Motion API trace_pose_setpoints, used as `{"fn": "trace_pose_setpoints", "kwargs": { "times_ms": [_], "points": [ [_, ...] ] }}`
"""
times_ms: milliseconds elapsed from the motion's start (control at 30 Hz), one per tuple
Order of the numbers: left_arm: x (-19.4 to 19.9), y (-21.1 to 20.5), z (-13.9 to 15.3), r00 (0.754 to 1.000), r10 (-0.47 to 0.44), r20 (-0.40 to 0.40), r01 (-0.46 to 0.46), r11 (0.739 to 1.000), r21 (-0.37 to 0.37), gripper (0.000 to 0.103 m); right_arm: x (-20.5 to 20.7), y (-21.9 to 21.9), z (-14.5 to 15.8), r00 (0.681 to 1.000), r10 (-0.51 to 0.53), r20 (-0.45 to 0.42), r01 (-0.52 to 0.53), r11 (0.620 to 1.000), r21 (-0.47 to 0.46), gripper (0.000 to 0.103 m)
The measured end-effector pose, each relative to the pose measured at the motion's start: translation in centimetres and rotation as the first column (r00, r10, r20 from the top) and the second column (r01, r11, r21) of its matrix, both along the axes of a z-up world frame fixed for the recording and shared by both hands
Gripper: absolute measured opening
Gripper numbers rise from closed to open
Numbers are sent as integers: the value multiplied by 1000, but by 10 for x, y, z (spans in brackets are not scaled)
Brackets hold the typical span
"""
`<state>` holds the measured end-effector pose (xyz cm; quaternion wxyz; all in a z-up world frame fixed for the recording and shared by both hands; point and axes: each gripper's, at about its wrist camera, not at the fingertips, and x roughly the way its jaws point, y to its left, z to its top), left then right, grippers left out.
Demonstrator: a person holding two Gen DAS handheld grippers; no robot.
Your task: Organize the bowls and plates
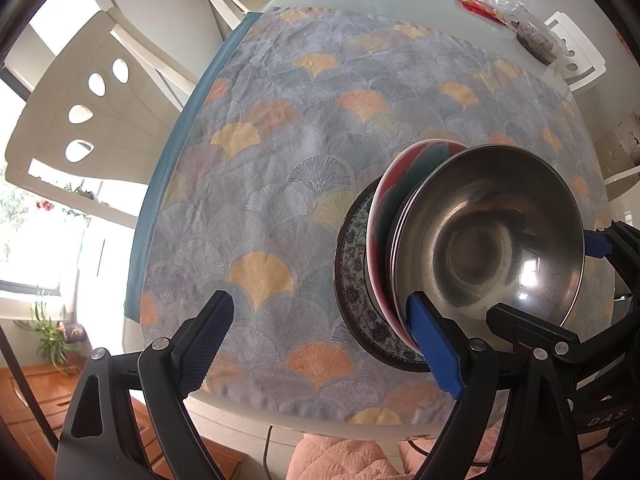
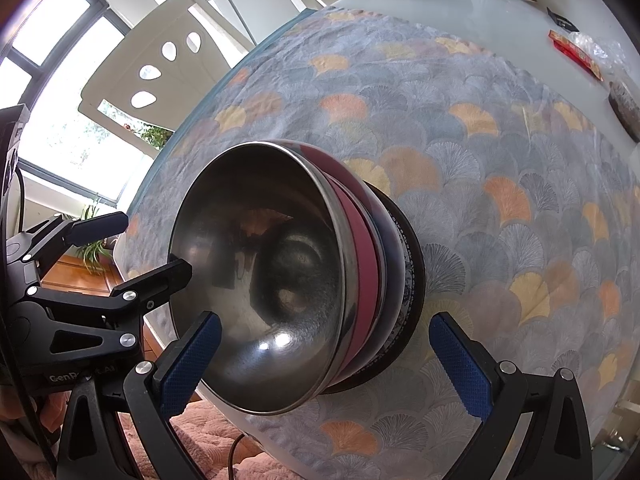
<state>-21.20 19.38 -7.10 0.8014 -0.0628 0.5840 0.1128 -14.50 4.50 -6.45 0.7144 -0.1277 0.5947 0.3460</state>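
Stack—steel bowl (image 2: 256,280) nested in red bowl (image 2: 362,240) on patterned plate (image 1: 354,268), on the desk (image 1: 400,4) between both wide-open, empty hand-held grippers, left (image 1: 320,344) and right (image 2: 332,364); risk: a nudging finger likely topples it.

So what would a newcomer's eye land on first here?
The shiny steel bowl, nested on a red bowl and a blue-patterned plate, stacked near the table's front edge. Around it spreads the fan-patterned tablecloth, with both open grippers, left and right, flanking the stack.
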Motion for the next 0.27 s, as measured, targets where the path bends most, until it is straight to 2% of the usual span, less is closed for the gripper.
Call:
{"fn": "trace_pose_setpoints", "kwargs": {
  "times_ms": [267],
  "points": [
    [1,0,0,1000,-1,1,1,1000,2,88,2,-1,-2,1000,0,-6,0,1000,-1,103]
  ]
}}
